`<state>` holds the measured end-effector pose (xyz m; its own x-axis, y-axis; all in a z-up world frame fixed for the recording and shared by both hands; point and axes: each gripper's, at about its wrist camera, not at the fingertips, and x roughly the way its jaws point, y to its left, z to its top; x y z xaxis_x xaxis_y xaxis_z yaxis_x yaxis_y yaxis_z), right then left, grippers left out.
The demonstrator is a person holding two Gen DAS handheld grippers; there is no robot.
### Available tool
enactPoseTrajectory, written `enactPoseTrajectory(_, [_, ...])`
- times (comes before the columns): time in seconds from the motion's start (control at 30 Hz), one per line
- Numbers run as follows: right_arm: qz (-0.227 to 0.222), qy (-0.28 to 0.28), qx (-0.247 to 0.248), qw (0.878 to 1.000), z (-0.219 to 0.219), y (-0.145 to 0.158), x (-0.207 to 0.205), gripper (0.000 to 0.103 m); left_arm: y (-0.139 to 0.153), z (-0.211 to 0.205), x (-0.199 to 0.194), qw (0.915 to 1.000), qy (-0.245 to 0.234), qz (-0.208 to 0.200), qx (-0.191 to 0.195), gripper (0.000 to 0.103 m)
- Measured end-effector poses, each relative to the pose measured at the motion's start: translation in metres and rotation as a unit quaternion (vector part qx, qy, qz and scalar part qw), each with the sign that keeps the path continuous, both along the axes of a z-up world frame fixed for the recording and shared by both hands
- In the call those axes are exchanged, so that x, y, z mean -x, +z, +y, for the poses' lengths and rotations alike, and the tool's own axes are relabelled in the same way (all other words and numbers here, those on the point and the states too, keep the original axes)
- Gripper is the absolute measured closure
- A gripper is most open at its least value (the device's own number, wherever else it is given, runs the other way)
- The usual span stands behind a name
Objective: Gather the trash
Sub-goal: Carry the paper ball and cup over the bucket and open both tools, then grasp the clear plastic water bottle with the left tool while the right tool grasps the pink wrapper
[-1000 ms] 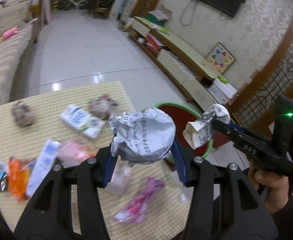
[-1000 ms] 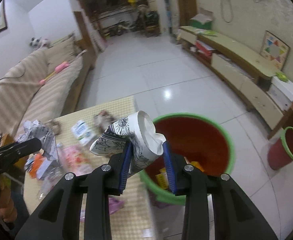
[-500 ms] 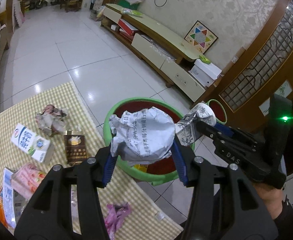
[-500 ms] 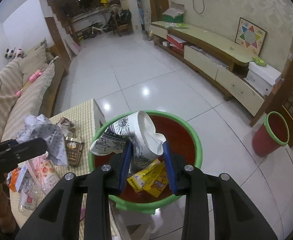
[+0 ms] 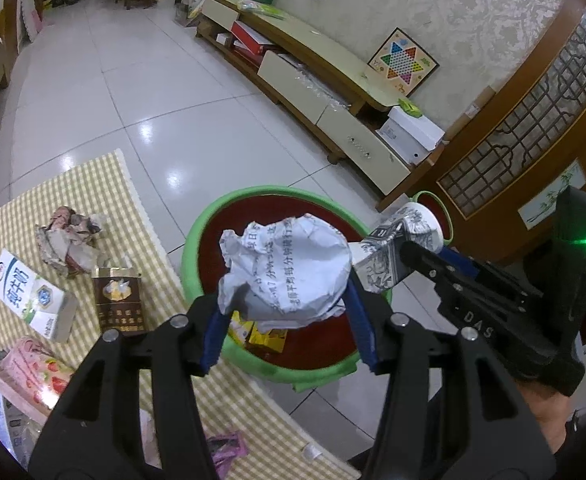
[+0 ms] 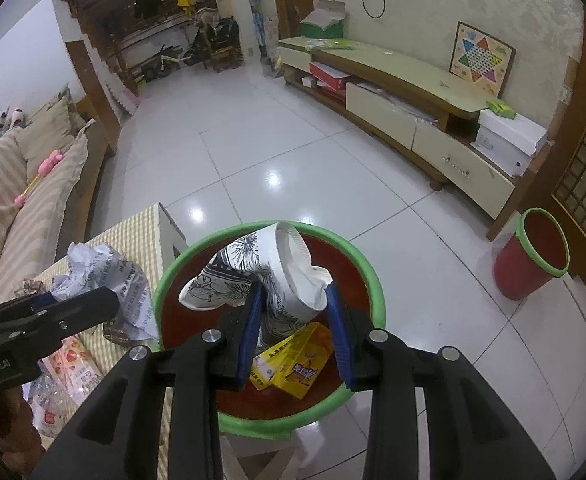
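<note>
left gripper (image 5: 285,312) fingers opening slightly, still gripping crumpled paper (image 5: 287,270), right gripper (image 6: 293,332) fingers clamping crushed paper cup (image 6: 269,276), both hovering over bin (image 6: 367,280)

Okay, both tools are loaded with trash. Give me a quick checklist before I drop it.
1. Left tool has the crumpled paper between its pads: ok. Its jaws have just been opening.
2. Crumpled paper is over the green-rimmed bin: ok.
3. Right tool clamps the crushed paper cup: ok.
4. Cup is over the bin: ok.
5. Bin has room: ok, only yellow packets lie at the bottom.
6. Cup and paper are clear of each other: cannot tell. They look close in the left wrist view.
</note>
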<state>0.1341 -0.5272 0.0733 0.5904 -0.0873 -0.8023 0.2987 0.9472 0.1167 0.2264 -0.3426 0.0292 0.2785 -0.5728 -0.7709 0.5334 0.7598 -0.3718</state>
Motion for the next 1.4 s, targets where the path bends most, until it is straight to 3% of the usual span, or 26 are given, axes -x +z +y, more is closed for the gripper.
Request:
enactPoseTrajectory(0.03, [0.001, -0.003, 0.003, 1.0, -0.001, -0.001, 0.0, 0.069, -0.001, -0.001, -0.001, 1.0, 0.002, 0.001, 0.001, 0.049])
enactPoseTrajectory(0.1, [0.007, -0.012, 0.005, 1.0, -0.001, -0.004, -0.001, 0.05, -0.004, -0.002, -0.005, 0.9998, 0.016, 0.001, -0.013, 0.021])
enactPoseTrajectory(0.13, [0.007, -0.014, 0.005, 1.0, -0.001, -0.004, 0.0, 0.042, -0.005, 0.0, -0.007, 0.9996, 0.026, 0.001, -0.015, 0.016])
enactPoseTrajectory(0.27, [0.008, -0.008, 0.015, 1.0, 0.003, -0.004, 0.0, 0.035, -0.002, 0.009, -0.009, 0.9993, 0.037, 0.004, -0.006, 0.007])
enactPoseTrajectory(0.47, [-0.002, -0.004, 0.015, 1.0, 0.006, 0.0, 0.0, 0.023, 0.011, 0.036, -0.002, 0.9981, 0.059, -0.015, -0.01, 0.006])
enactPoseTrajectory(0.8, [-0.006, 0.026, 0.006, 1.0, 0.034, 0.004, 0.0, 0.022, 0.034, 0.089, 0.024, 0.9944, 0.091, -0.047, -0.026, 0.006])
enactPoseTrajectory(1.13, [-0.011, 0.079, 0.013, 0.997, 0.082, 0.009, 0.002, 0.022, 0.04, 0.159, 0.056, 0.9891, 0.134, -0.052, -0.03, 0.006])
enactPoseTrajectory(1.4, [-0.016, 0.129, 0.021, 0.991, 0.119, 0.011, 0.005, 0.018, 0.042, 0.226, 0.081, 0.9804, 0.186, -0.057, -0.032, 0.006])
